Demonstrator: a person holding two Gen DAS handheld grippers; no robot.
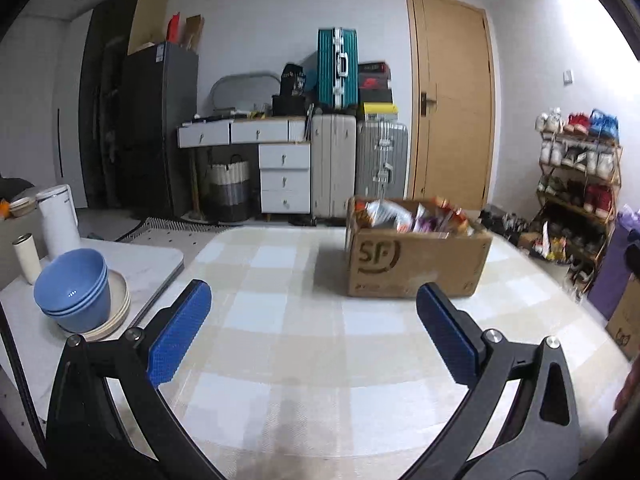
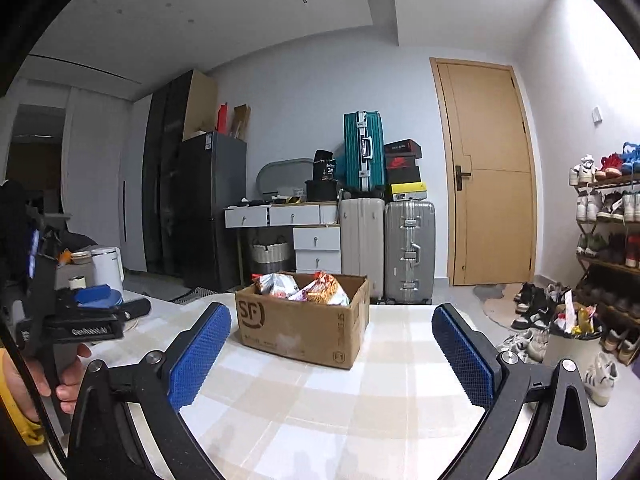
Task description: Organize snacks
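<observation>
A brown cardboard box (image 1: 416, 264) marked SF stands on the checked tablecloth (image 1: 288, 320), filled with several snack packets (image 1: 408, 216). My left gripper (image 1: 314, 326) hovers low over the cloth, open and empty, with the box ahead and a little to the right. In the right wrist view the same box (image 2: 304, 324) sits straight ahead with snack packets (image 2: 316, 290) showing over its rim. My right gripper (image 2: 332, 354) is open too, nothing between its blue pads (image 2: 198, 356). The left gripper body (image 2: 84, 320), held by a hand (image 2: 64, 376), shows at the left edge.
Stacked blue bowls (image 1: 74, 290) on a plate, a white cup (image 1: 27, 258) and a white kettle (image 1: 58, 220) stand on a side table at the left. Behind the table are suitcases (image 1: 360, 168), drawers (image 1: 284, 178), a wooden door (image 1: 452, 100) and a shoe rack (image 1: 576, 184).
</observation>
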